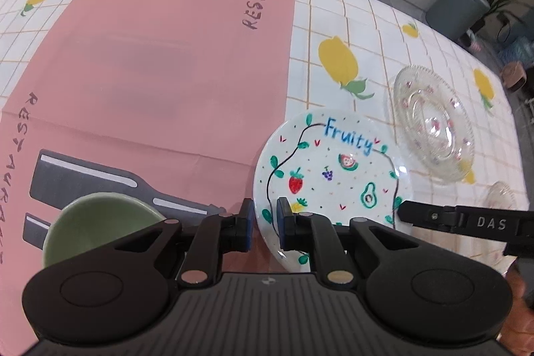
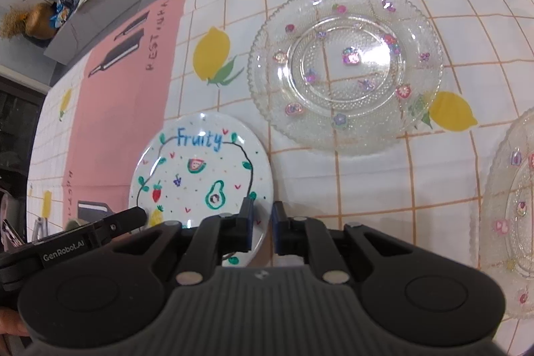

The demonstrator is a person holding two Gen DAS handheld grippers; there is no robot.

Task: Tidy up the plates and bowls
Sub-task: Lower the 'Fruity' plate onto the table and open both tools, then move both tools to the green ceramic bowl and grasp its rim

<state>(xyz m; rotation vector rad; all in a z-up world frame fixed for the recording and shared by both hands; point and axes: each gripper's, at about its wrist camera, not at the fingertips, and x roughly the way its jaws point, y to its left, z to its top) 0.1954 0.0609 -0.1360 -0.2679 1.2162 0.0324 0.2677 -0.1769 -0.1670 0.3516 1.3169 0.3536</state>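
Observation:
A white "Fruity" plate [image 1: 333, 175] painted with fruit lies on the tablecloth; it also shows in the right wrist view [image 2: 200, 179]. My left gripper [image 1: 265, 222] straddles its left rim, jaws closed on the edge. My right gripper [image 2: 262, 226] straddles its right rim, jaws closed on the edge. A green bowl [image 1: 100, 222] sits left of the left gripper. A large clear glass plate [image 2: 347, 65] with sequins lies beyond; it also shows in the left wrist view [image 1: 434, 122]. A second glass plate [image 2: 510, 216] lies at the right.
A pink RESTAURANT placemat [image 1: 160, 72] covers the left of the lemon-print tablecloth [image 2: 434, 172]. A grey bin [image 1: 457, 5] and plants stand beyond the far table edge.

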